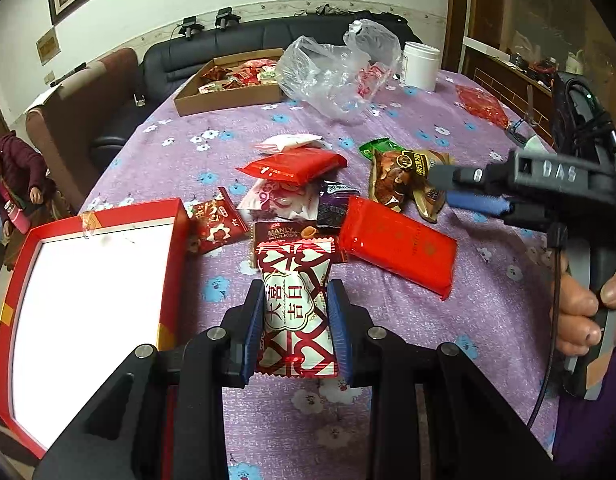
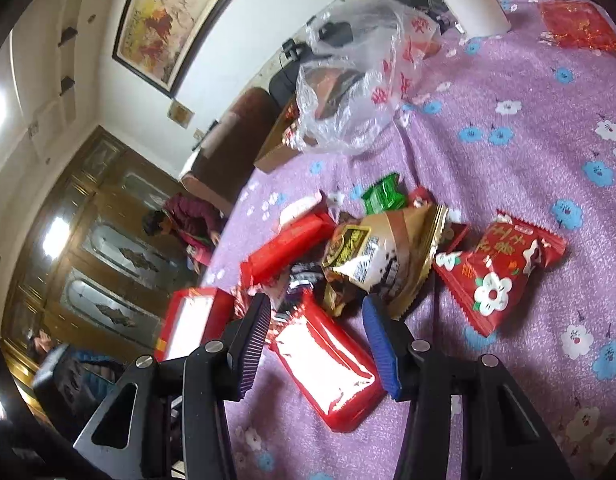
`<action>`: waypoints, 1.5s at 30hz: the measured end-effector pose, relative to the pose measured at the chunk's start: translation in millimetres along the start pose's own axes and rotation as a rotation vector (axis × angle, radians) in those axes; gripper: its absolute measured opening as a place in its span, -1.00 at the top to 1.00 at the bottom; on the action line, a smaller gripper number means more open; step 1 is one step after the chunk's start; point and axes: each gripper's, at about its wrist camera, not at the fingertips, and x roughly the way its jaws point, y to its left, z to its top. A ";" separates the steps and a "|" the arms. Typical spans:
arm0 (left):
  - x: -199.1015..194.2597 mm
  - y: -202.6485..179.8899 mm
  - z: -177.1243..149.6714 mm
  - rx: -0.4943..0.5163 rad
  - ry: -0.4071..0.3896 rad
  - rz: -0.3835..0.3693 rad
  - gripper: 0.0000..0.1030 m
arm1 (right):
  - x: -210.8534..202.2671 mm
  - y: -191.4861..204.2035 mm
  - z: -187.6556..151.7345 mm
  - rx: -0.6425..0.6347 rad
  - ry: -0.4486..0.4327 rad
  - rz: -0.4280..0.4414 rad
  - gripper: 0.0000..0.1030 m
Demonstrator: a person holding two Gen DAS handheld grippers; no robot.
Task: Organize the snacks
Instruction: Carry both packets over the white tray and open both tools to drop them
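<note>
My left gripper [image 1: 298,300] is shut on a white and dark-red patterned snack packet [image 1: 294,312], held above the purple cloth just right of a red box [image 1: 88,300] with a white inside. Beyond it lies a pile of snacks: a large red packet [image 1: 395,246], a brown packet [image 1: 403,178], a flat red packet [image 1: 292,166]. My right gripper [image 2: 317,312] is open over the large red packet [image 2: 327,368], its jaws either side of it, with the brown packet [image 2: 375,256] just ahead. It also shows at the right of the left wrist view [image 1: 447,188].
A cardboard tray [image 1: 228,100] of snacks, a crumpled clear plastic bag [image 1: 339,72] and a white jar [image 1: 421,65] stand at the table's far end. A red flowered packet [image 2: 499,272] lies right of the pile. A sofa and a person are off to the left.
</note>
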 end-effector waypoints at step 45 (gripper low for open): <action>-5.2 -3.6 -0.4 0.102 -0.112 0.271 0.44 | 49.2 57.1 -48.1 -0.482 0.109 -0.367 0.03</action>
